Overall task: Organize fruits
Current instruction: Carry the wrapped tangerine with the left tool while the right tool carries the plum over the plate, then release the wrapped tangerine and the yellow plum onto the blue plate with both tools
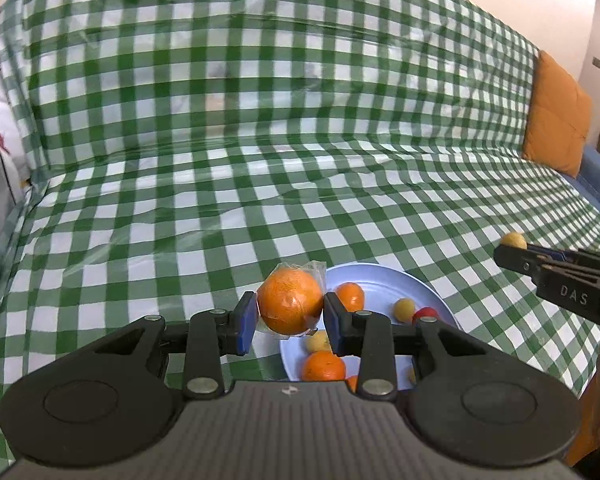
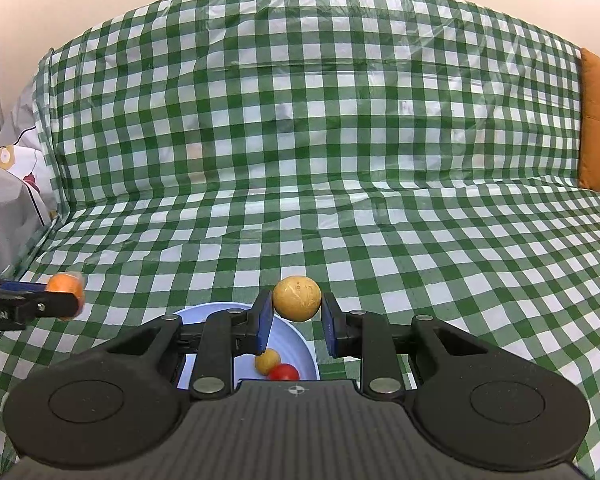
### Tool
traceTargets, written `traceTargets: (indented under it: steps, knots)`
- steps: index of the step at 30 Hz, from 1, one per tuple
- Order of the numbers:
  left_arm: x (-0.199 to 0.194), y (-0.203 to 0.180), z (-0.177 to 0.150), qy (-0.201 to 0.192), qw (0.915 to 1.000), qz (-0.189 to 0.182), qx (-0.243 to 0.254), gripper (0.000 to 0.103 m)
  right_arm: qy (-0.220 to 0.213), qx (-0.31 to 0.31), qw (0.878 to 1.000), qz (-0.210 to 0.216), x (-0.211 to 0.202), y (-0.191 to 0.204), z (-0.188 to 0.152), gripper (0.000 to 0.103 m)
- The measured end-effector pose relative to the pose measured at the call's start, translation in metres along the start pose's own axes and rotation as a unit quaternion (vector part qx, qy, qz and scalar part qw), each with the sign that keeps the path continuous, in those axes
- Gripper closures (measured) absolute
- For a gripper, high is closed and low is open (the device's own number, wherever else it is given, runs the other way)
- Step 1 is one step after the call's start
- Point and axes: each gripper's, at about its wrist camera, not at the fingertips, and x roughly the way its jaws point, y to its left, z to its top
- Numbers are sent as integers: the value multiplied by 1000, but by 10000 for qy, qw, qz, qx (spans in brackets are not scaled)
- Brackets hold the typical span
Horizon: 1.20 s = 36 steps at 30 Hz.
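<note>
- Both views are bright and evenly lit by soft, diffuse light — no single source shows.
- Shadows are faint: only a weak dark patch lies under the blue plate (image 1: 384, 276).
- The plastic checked cloth (image 1: 260, 128) carries pale glare streaks along its creases, and in the right view too (image 2: 340, 80).
- Strong fisheye bending curves the checks toward the edges; the corners go dark.
- The centre is fairly sharp: the wrapped orange (image 1: 290, 300) and the yellow ball (image 2: 297, 298) show clear texture.
- At the left edge of the right view the left hand-held gripper (image 2: 66, 296) is smeared by blur.
</note>
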Motion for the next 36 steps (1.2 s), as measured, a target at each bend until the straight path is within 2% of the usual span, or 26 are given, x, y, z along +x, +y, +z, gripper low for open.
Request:
traceTargets:
  steps: [12,22,26,32,36]
  knots:
    - [4,-11,-3,-55,9998,-38,197,64,45,-23,10000,7,3,1,-1,76]
    - [5,-13,-3,-48,9998,-98,144,63,102,-90,9999,58,6,1,0,76]
    - [8,-11,-2,24,9998,-197,-23,64,152,-134,9998,86,8,3,0,76]
    - [19,-4,-2,308,9975,-484,-424,64,421,-246,9987,165,17,9,-3,76]
    - [25,-10,-3,425,9965,-585,-419,63,742,-416,9960,260,26,16,-7,76]
